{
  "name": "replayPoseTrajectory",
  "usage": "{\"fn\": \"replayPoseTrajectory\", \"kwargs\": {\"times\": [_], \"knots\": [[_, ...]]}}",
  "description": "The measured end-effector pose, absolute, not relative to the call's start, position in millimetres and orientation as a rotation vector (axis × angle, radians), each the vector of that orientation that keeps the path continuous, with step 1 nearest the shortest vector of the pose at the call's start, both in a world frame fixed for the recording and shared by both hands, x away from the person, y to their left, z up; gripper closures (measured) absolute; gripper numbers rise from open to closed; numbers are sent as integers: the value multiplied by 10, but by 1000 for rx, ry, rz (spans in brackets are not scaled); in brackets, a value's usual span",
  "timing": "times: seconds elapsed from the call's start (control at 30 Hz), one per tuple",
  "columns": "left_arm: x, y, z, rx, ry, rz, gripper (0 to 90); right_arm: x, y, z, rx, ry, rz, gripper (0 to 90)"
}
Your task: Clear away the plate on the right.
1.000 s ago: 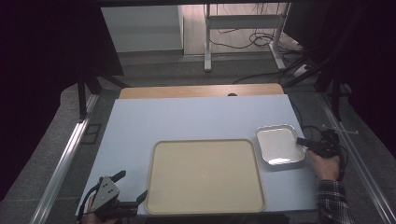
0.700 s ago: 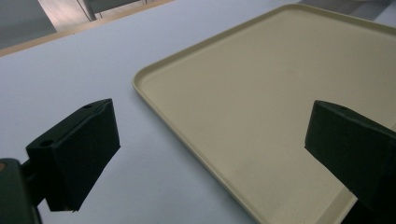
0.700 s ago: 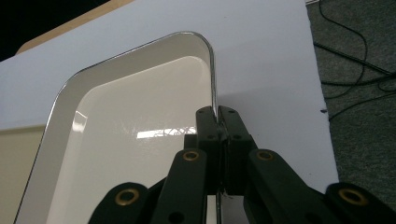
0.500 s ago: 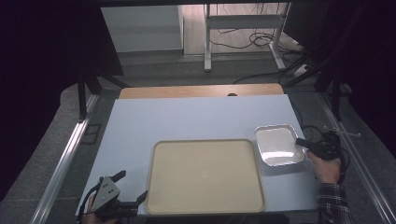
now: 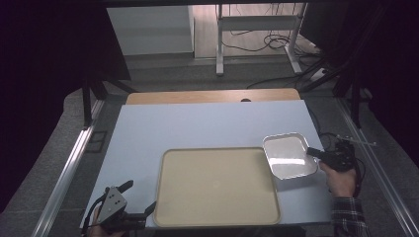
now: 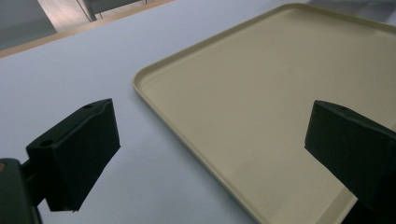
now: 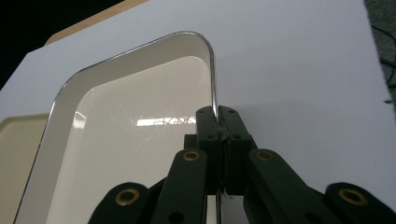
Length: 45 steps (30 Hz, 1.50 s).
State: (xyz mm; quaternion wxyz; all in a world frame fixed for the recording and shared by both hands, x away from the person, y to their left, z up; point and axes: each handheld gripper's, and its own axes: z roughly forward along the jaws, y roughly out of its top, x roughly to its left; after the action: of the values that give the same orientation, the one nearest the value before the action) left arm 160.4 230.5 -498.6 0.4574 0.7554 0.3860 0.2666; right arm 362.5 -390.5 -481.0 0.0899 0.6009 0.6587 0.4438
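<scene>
A small shiny metal tray (image 5: 289, 156) (image 7: 130, 135) sits at the right of the blue-grey table, its left edge over the rim of a large beige tray (image 5: 217, 185) (image 6: 280, 102). My right gripper (image 5: 312, 151) (image 7: 217, 114) is shut on the metal tray's right rim, the jaws pinching the thin edge. My left gripper (image 5: 141, 200) (image 6: 210, 149) stands open at the table's front left corner, by the beige tray's near left corner. One jaw is over the table, the other over the tray's edge, with nothing between them.
The blue-grey tabletop (image 5: 207, 123) has a wooden strip (image 5: 212, 96) along its far edge. Metal rails (image 5: 69, 168) run along both sides. A desk frame and cables (image 5: 257, 34) stand on the floor beyond. The beige tray holds nothing.
My right gripper has carried the metal tray leftward and slightly away from the front edge, so its left edge now overlaps the beige tray. The left gripper has stayed put.
</scene>
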Motion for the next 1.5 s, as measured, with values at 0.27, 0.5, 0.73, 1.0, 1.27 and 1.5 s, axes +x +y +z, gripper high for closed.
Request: {"fn": "replayPoseTrajectory", "kwargs": {"times": [0.27,0.5,0.73,1.0,1.27,1.5], "knots": [[1607,2304,-4987,1863,949,655,26,3596,-3691,-4814,1756,2016,1340,889],[1609,2301,-4987,1864,948,654,26,3576,-3511,-4824,1727,2076,1358,889],[1610,2299,-4987,1865,948,654,26,3573,-3325,-4857,1705,2140,1381,890],[1612,2296,-4988,1868,946,655,26,3571,-3122,-4888,1680,2204,1387,889],[1613,2295,-4987,1871,945,656,26,3572,-2861,-4937,1639,2266,1381,889],[1613,2294,-4988,1872,945,657,27,3578,-2624,-4975,1609,2316,1379,889]]}}
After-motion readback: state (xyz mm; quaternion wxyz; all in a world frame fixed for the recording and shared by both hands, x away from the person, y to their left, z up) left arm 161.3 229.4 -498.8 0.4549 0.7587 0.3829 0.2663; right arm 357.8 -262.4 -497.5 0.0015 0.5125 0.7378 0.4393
